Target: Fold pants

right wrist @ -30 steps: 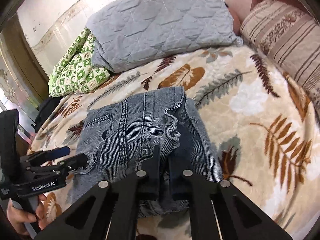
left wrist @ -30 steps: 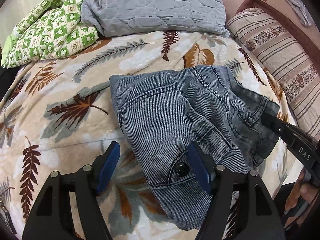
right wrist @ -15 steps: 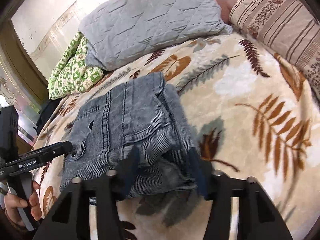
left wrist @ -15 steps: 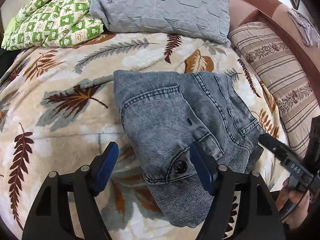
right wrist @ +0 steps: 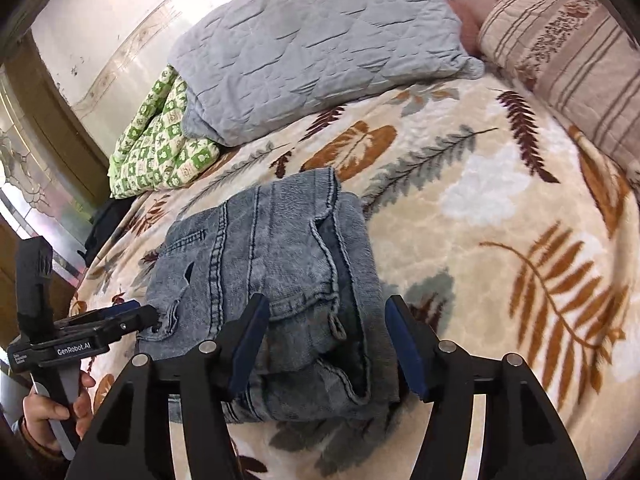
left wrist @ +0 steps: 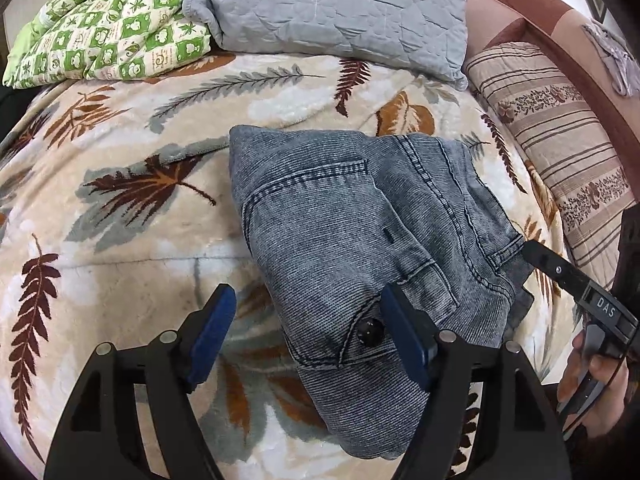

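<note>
1. Left wrist view: the pants [left wrist: 360,232] lie folded into a compact bundle on the leaf-patterned blanket [left wrist: 120,208], ahead and to the right of the left gripper [left wrist: 308,336]. Its jaws stand apart and hold nothing; the right-hand blue pad hangs over the buttoned corner of the denim, the other over bare blanket. The bundle's long axis runs from that near corner away toward the grey pillow [left wrist: 328,8]. The bundle's near end is cut off behind the gripper frame.

2. Right wrist view: the right gripper [right wrist: 324,344] hovers over the near end of the pants [right wrist: 264,268], jaws opening, with a thick fold of denim between the pads but not pinched. This hand looks the closer one to the bundle. The left gripper [right wrist: 136,316] sits at the bundle's far left edge; whether it touches cloth I cannot tell. The layers underneath are hidden.
</note>
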Demonstrator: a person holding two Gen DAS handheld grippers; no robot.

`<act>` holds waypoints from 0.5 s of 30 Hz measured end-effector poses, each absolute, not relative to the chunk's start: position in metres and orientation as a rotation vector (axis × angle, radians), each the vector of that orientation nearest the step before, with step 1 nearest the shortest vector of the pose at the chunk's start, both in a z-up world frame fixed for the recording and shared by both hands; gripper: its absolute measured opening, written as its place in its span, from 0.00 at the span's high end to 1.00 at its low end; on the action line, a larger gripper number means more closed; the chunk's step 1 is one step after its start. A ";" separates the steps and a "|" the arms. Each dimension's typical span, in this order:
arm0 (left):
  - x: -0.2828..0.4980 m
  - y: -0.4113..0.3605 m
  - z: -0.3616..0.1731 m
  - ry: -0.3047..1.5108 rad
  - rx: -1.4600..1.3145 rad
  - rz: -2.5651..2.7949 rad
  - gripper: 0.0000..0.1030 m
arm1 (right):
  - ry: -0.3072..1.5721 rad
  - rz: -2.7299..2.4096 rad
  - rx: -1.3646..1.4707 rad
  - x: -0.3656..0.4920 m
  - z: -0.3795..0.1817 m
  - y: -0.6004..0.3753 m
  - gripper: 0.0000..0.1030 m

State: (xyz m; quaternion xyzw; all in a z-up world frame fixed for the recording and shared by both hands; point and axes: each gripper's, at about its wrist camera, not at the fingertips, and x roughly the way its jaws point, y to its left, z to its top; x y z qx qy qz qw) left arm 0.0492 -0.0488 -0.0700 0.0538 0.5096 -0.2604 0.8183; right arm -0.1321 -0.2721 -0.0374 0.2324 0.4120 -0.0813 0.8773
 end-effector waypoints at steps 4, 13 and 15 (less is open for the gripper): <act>0.050 -0.050 -0.071 1.082 0.122 -0.548 0.27 | 0.860 -0.156 0.491 -0.124 -0.040 -0.274 0.40; 0.052 -0.047 -0.071 1.088 0.092 -0.544 0.27 | 0.871 -0.140 0.471 -0.121 -0.041 -0.272 0.36; 0.052 -0.046 -0.072 1.089 0.087 -0.546 0.27 | 0.873 -0.138 0.465 -0.122 -0.041 -0.271 0.36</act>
